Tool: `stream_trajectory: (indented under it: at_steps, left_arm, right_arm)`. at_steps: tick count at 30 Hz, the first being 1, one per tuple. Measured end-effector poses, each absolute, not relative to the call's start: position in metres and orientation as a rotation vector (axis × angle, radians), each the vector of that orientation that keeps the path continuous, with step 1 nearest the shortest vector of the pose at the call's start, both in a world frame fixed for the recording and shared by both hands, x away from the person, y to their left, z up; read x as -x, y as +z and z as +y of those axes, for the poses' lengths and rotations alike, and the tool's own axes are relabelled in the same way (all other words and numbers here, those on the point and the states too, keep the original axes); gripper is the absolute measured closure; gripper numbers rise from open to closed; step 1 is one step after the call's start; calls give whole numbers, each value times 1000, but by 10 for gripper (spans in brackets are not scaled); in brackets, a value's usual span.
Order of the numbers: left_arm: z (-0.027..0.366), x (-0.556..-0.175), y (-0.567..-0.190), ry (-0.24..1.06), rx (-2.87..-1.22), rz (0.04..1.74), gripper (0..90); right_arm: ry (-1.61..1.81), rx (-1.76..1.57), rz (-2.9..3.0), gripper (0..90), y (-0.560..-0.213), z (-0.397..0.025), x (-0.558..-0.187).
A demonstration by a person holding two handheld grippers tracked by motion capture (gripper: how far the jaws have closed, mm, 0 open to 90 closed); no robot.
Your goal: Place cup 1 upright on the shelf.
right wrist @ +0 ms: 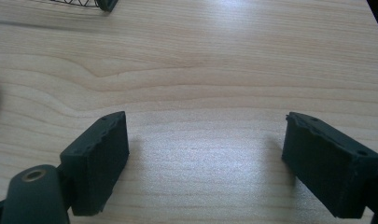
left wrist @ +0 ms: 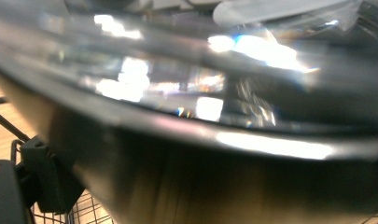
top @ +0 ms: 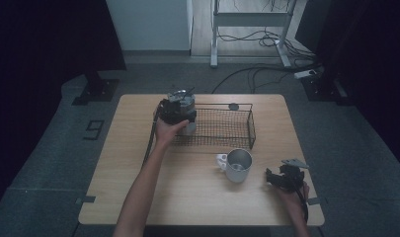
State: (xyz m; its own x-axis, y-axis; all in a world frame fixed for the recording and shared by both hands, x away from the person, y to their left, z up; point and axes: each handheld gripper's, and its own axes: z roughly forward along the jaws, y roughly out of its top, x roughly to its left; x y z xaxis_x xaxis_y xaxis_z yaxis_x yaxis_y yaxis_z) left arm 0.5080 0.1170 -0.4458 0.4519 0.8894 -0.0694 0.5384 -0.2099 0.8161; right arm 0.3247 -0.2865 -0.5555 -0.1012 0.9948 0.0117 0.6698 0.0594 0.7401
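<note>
The left gripper (top: 177,111) is at the left end of the wire basket (top: 239,141), pressed against a shiny metal pot (top: 186,106) with a lid on top that stands at that end of the basket, apparently inside it. In the left gripper view the pot's polished wall (left wrist: 186,116) is so close that it blurs, with one black finger (left wrist: 42,177) showing low at the left against the mesh; whether the jaws have closed on the pot cannot be told from these pictures.

The right gripper (top: 285,177) rests low on the wooden table (top: 138,182), well in front of the basket's right end, and its jaws stand wide apart over bare wood with nothing between them. A steel mug (top: 237,165) with a white handle stands upright just in front of the basket, between it and the right gripper.

The pot looks rigid and smooth, so it will not give under pressure, but its mirror finish is likely slippery to rubber pads. It is probably fairly light if empty, though the lid may sit loose and rattle or slide if the pot tips. The safest hold would seem to be across the rim or a side handle rather than on the curved wall, keeping it upright while it clears the basket's wire edge.
</note>
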Motion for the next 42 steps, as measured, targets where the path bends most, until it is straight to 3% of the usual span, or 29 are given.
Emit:
stream_trajectory:
  at_steps: [42]
  left_arm:
    - [113, -510, -472, 539, -1925, 1256, 39]
  right_arm:
    - [821, -1658, 1828, 146, -556, -287, -325]
